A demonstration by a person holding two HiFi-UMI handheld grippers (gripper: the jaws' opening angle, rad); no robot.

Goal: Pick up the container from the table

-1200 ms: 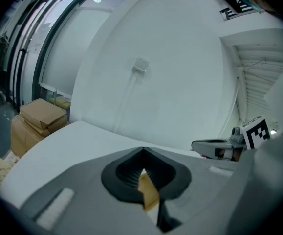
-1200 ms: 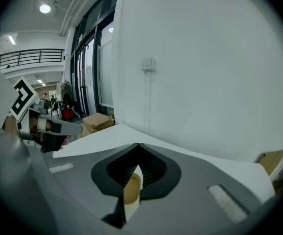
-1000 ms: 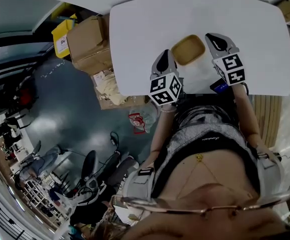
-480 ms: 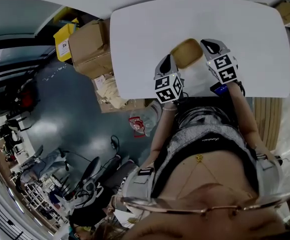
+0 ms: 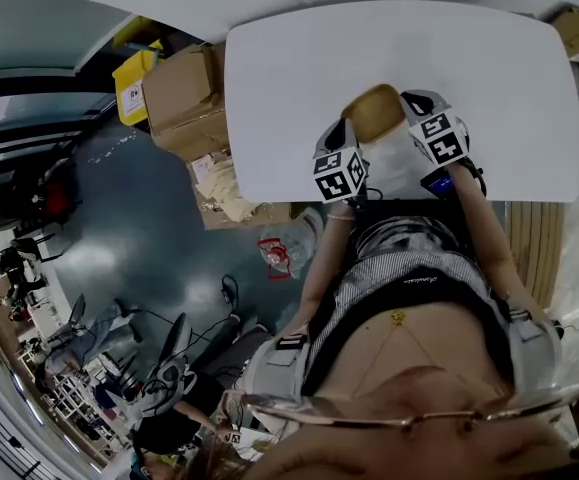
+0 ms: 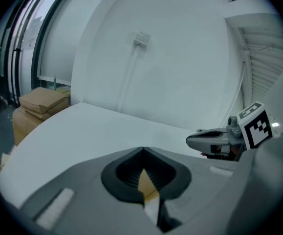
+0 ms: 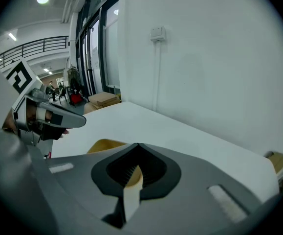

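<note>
Container (image 5: 373, 111) is pinched at opposite rims by left hand-held gripper (image 5: 345, 128) and right hand-held gripper (image 5: 412, 100). Lift off table (image 5: 499, 78) is unconfirmed.

- Left gripper (image 6: 142, 150): jaws closed, tips meeting, tilted downward.
- Right gripper (image 7: 138, 145): jaws closed tip to tip, also angled down.
- Left forearm (image 5: 321, 258) and right forearm (image 5: 484, 233) reach forward, with the grippers side by side.
</note>
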